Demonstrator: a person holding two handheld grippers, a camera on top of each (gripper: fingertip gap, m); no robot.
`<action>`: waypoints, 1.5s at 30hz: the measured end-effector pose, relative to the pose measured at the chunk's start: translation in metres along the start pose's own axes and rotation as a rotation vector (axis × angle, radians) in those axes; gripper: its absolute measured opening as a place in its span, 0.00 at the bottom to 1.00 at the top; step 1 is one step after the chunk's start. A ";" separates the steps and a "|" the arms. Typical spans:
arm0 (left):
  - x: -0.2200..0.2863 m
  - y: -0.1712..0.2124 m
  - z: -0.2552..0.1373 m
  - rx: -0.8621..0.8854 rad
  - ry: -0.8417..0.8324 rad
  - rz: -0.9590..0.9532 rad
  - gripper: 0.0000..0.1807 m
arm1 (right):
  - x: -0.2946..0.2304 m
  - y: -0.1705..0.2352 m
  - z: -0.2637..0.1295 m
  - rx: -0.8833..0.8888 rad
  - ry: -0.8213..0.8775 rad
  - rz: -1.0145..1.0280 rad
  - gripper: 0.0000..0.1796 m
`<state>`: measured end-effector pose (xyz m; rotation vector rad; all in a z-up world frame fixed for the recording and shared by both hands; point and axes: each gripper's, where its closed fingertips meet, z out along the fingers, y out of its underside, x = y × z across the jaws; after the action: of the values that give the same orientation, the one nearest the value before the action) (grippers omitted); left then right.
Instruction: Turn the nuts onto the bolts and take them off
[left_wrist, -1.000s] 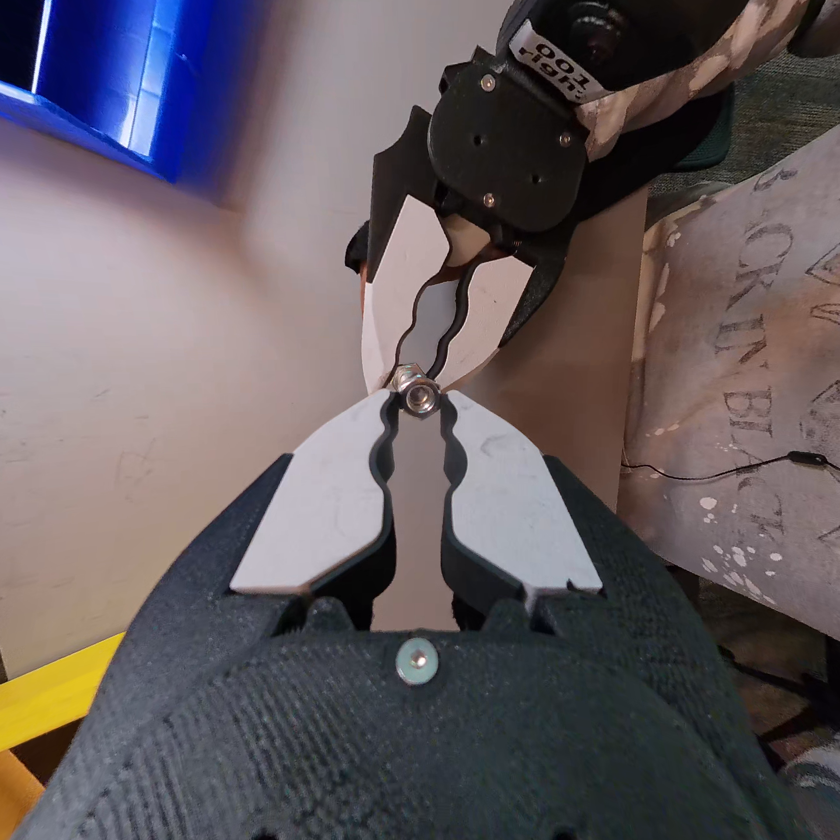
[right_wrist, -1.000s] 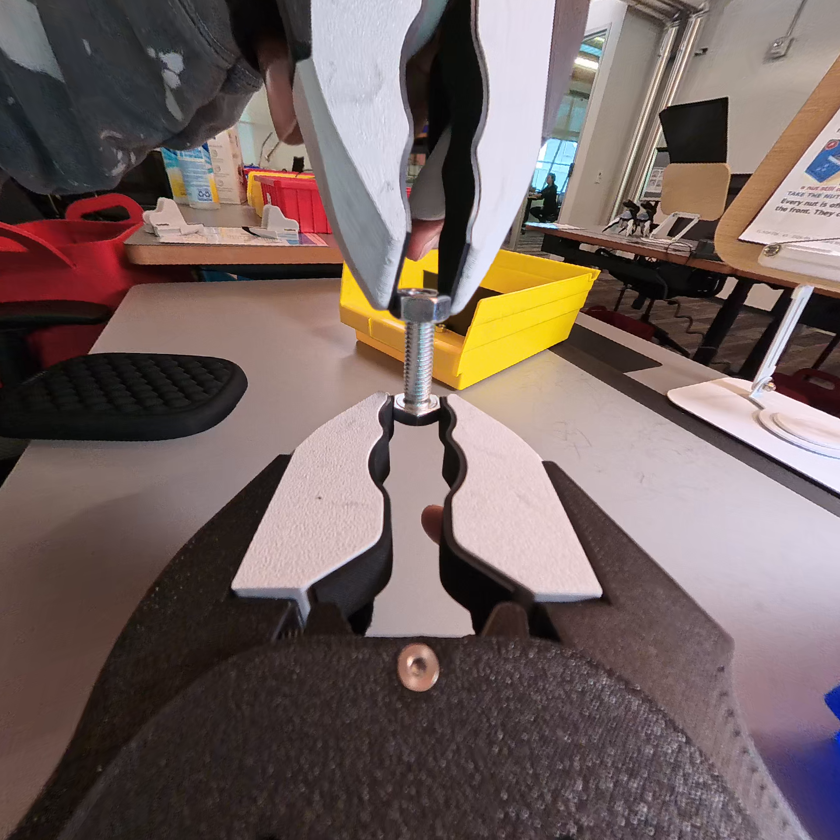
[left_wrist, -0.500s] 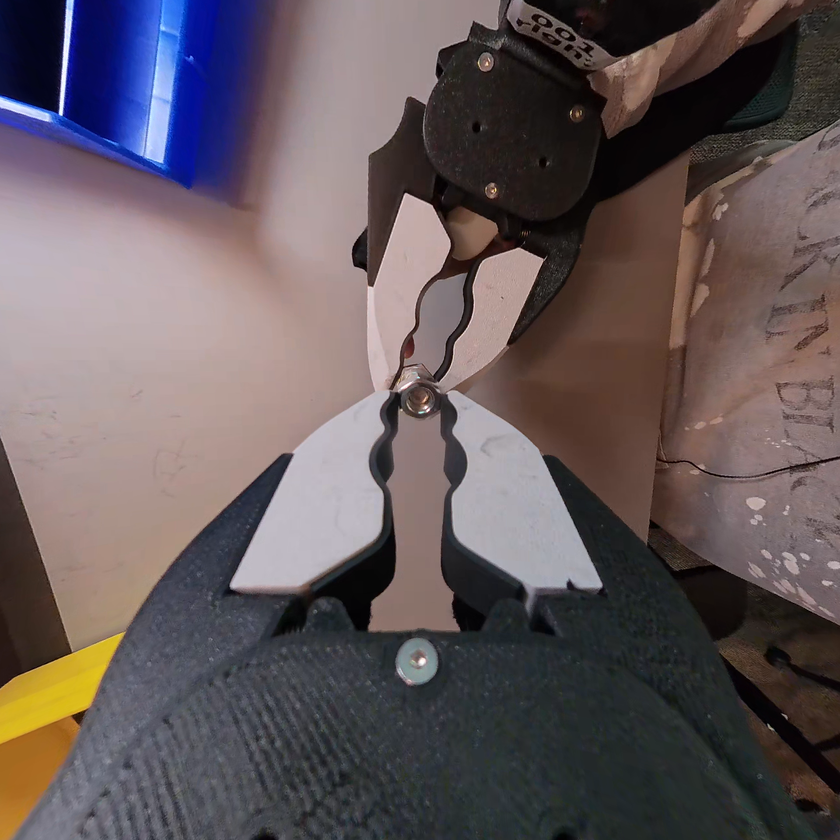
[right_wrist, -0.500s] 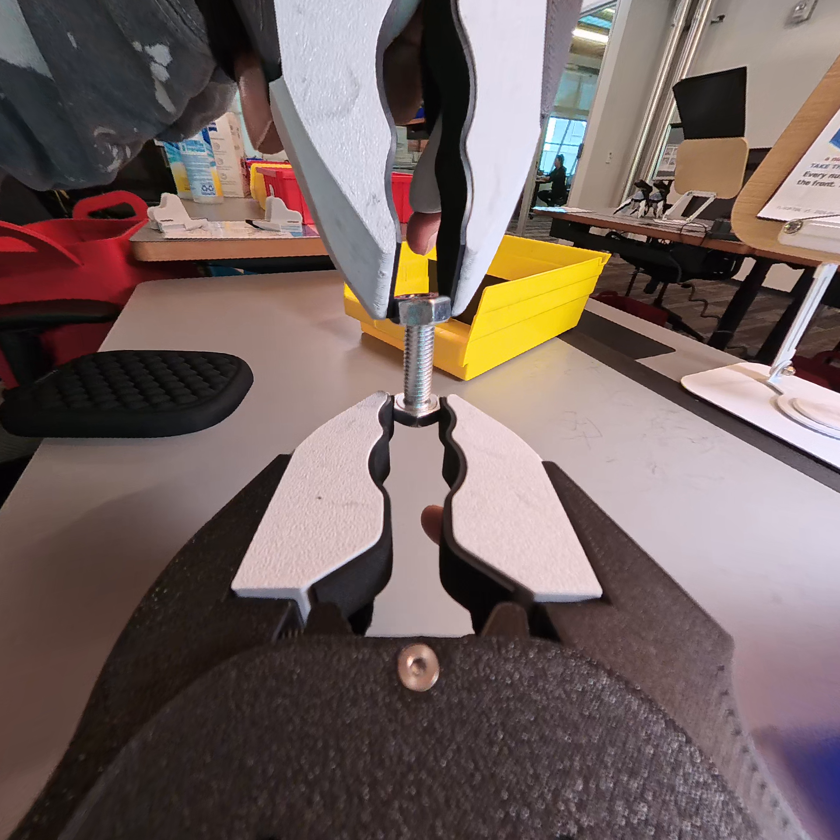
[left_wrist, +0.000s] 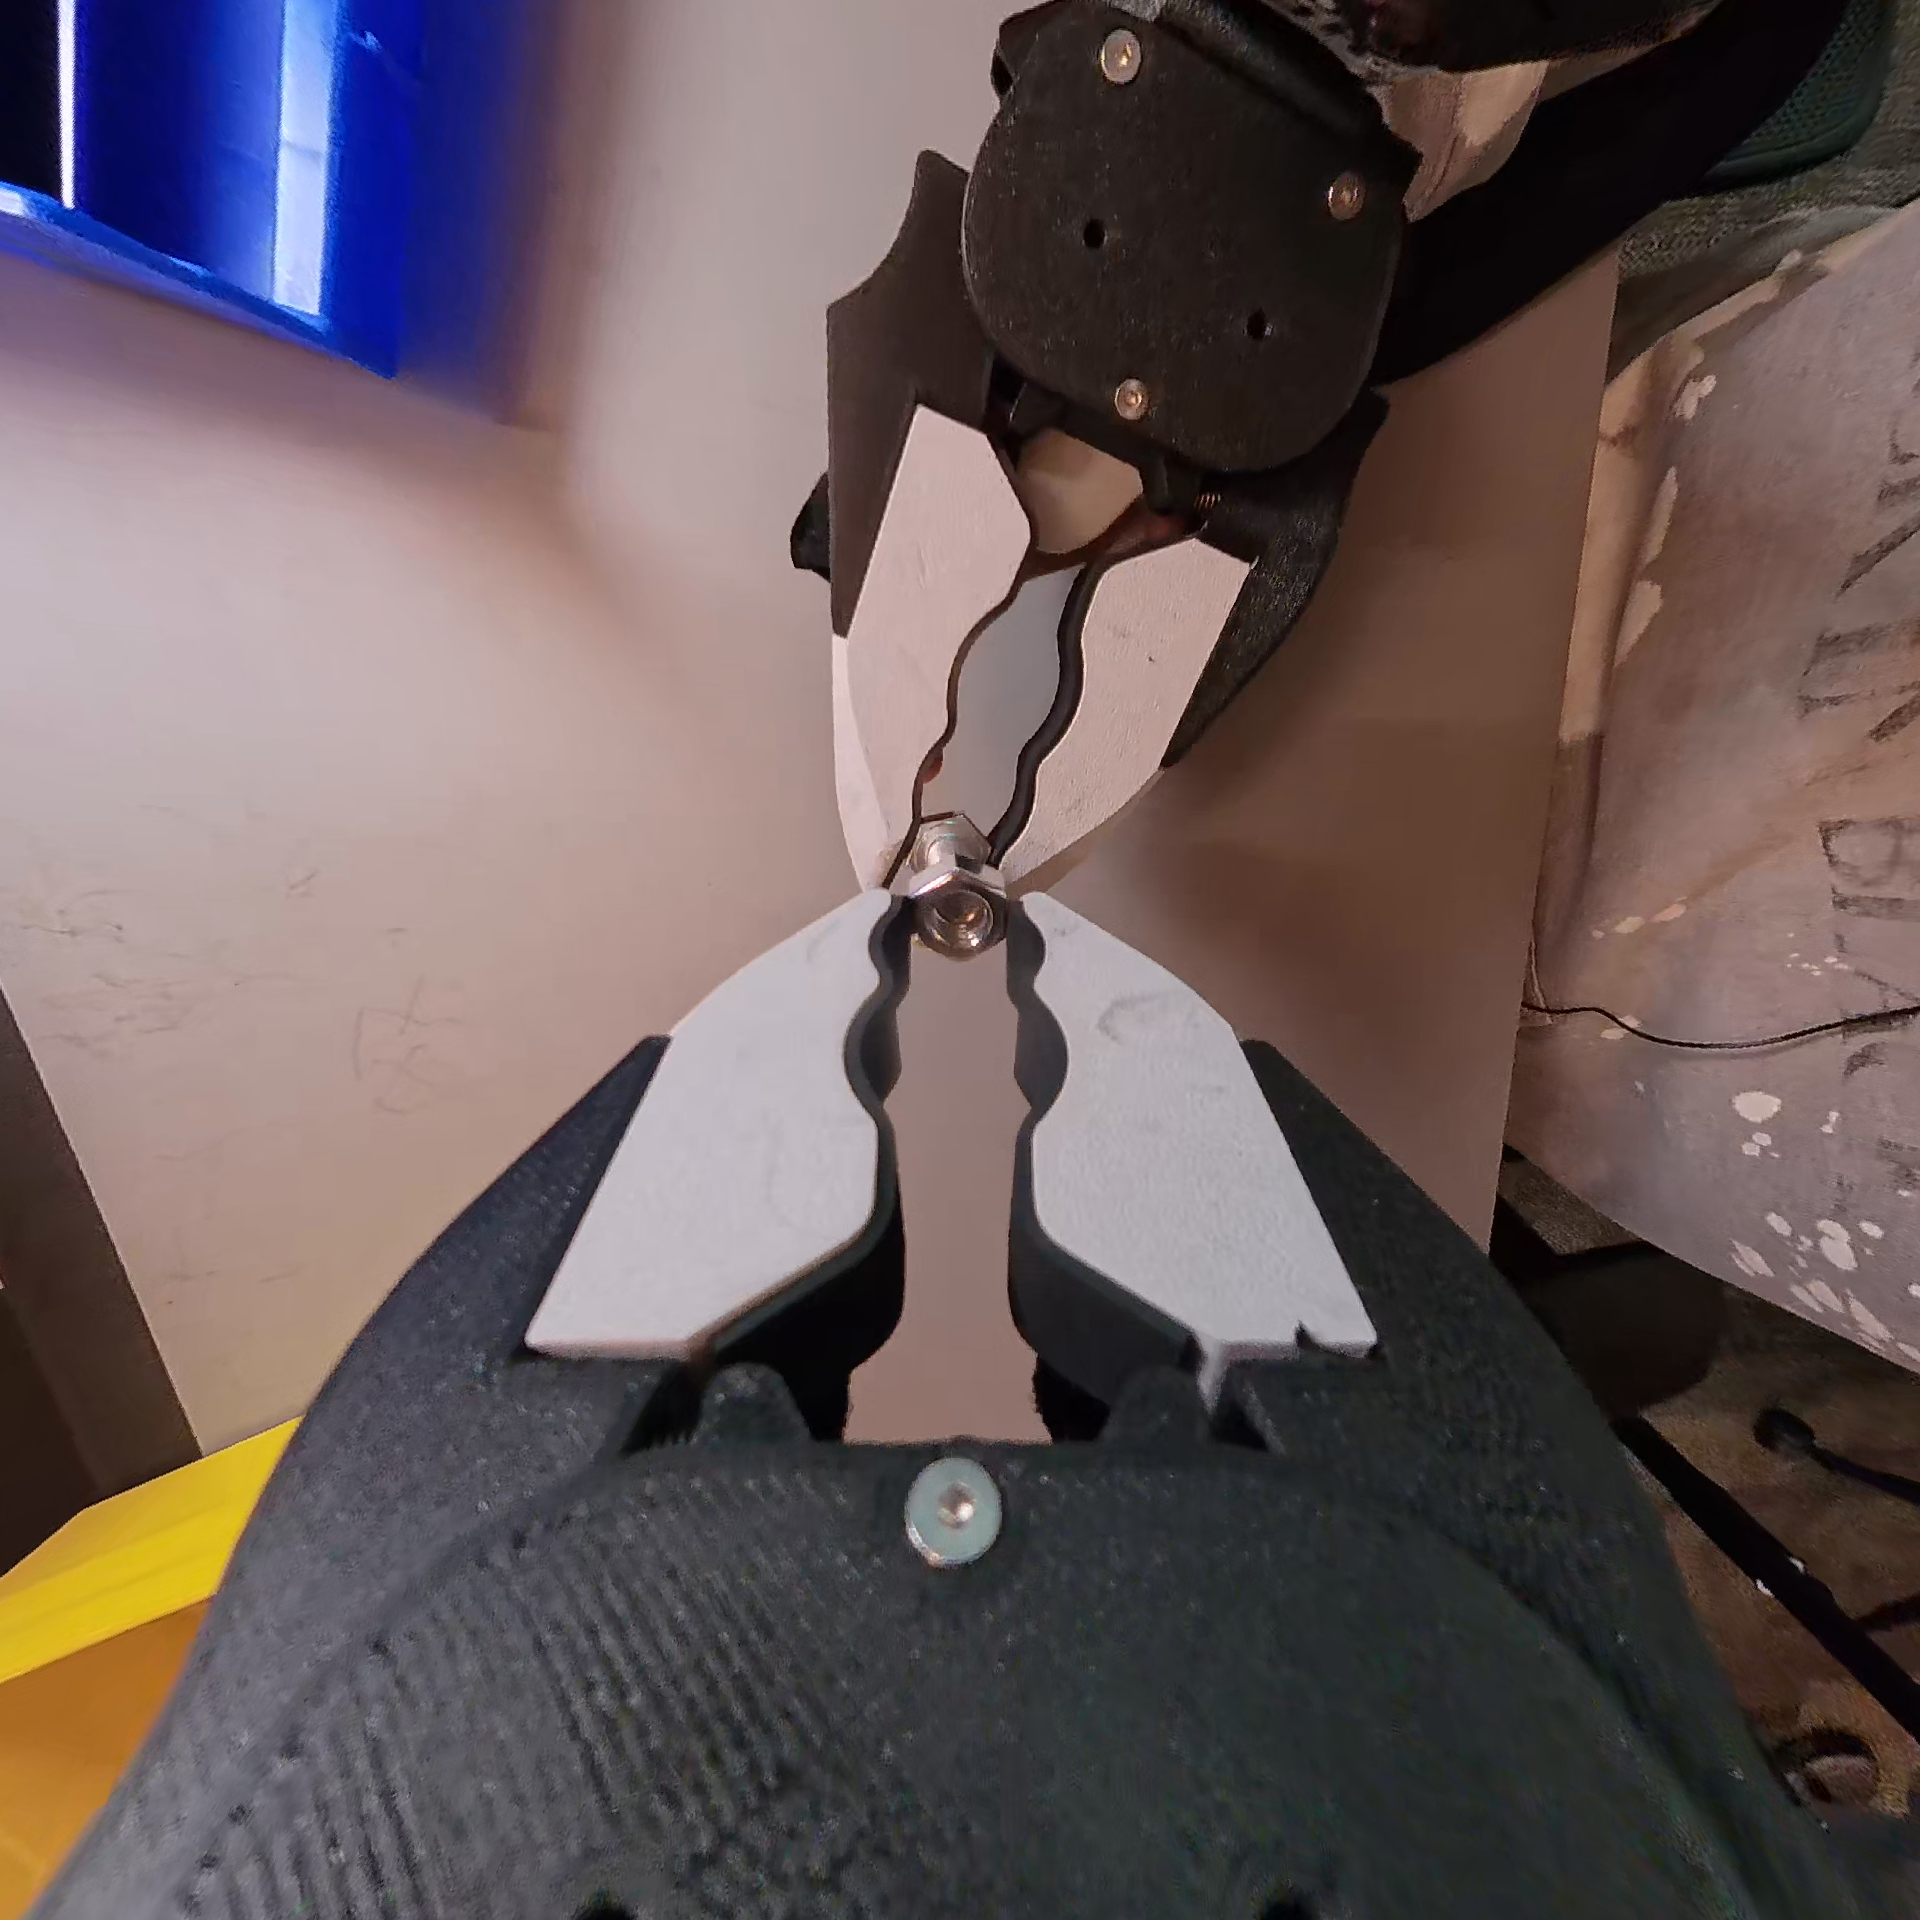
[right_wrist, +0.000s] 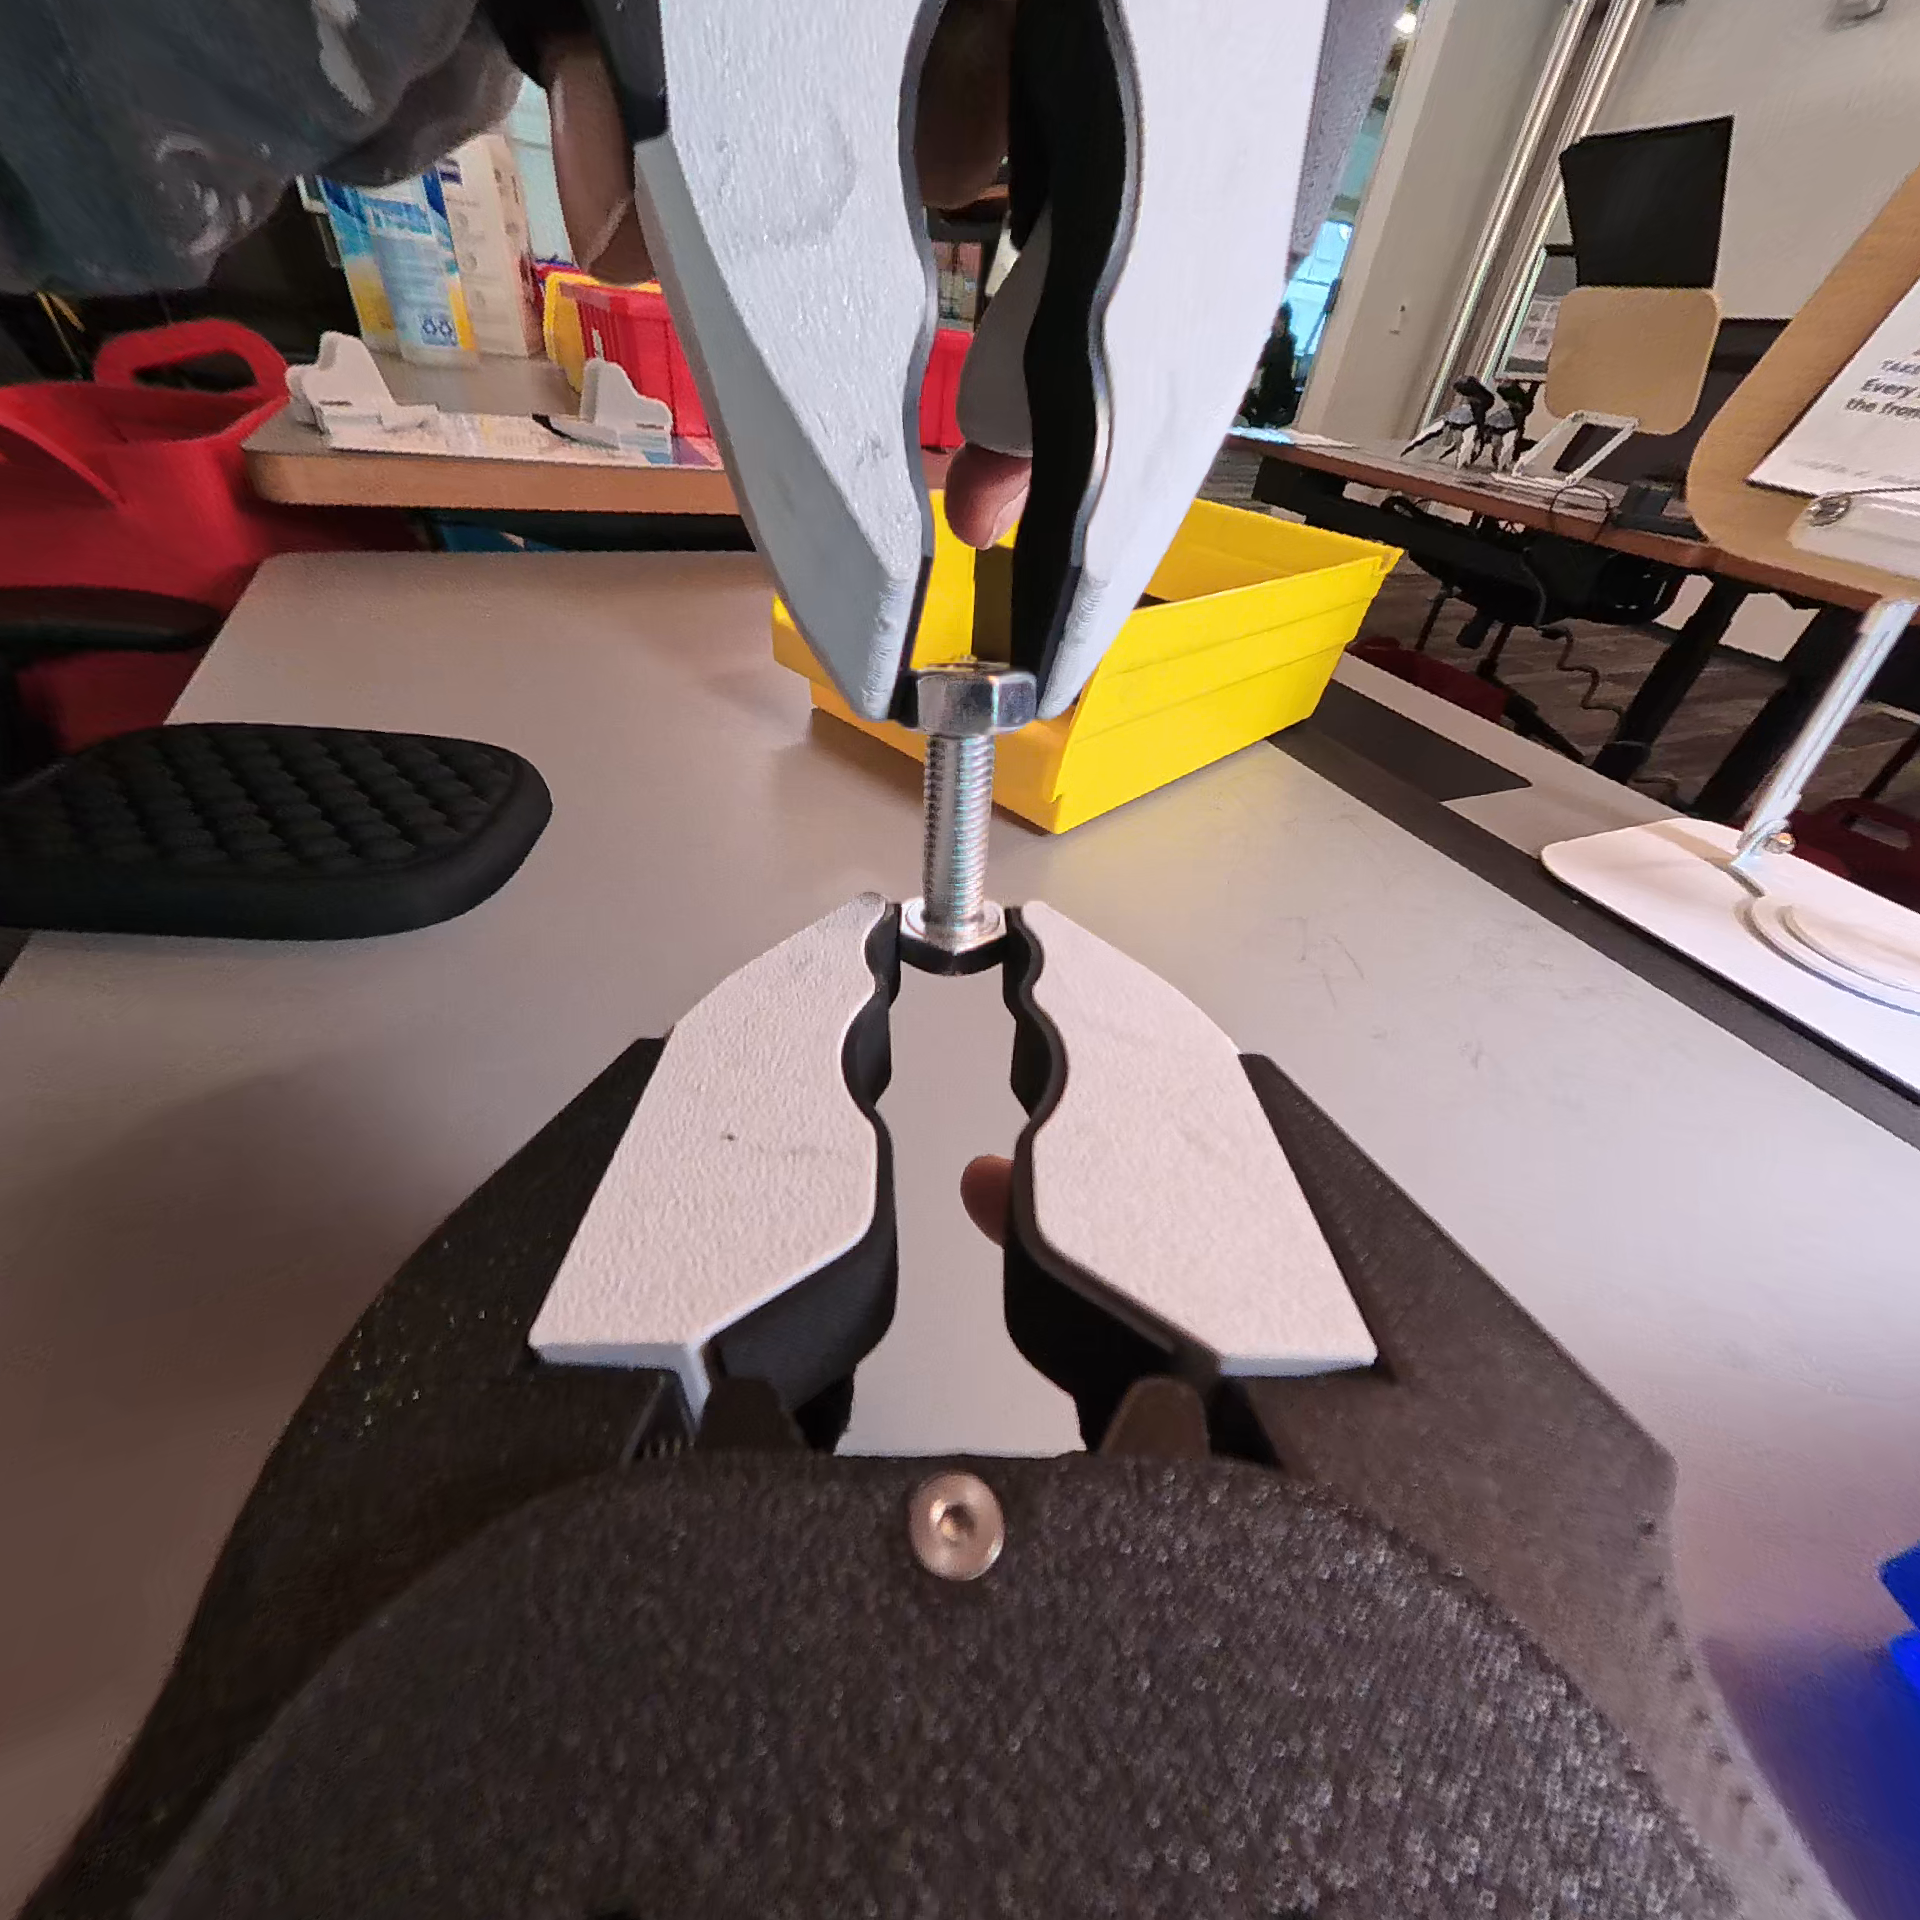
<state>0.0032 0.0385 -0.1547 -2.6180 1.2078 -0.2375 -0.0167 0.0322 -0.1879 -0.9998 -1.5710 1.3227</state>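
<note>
One yellow bin (right_wrist: 1195, 665), contents unseen

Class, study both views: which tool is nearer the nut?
Right. The right tool is shut on the nut; the left tool grips the bolt by its head, at the shank's other end.

left wrist: looks down, close | right wrist: level, close | shared: bolt (right_wrist: 958, 821)

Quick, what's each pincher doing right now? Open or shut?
Left gripper: shut on the bolt, gripping its head.
Right gripper: shut on the nut at the bolt's other end.
</note>
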 end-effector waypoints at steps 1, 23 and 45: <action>0.000 0.001 0.001 -0.011 0.001 0.002 0.10 | -0.001 0.001 0.001 -0.009 -0.001 -0.001 0.10; -0.003 -0.005 -0.002 0.080 -0.014 0.001 0.10 | 0.002 -0.003 -0.001 0.033 -0.009 0.061 0.10; -0.002 0.001 -0.011 0.241 -0.032 -0.031 0.12 | 0.001 -0.001 0.000 0.031 0.001 0.032 0.10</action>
<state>-0.0014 0.0383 -0.1444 -2.4236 1.0576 -0.3248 -0.0172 0.0332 -0.1864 -1.0097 -1.5353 1.3638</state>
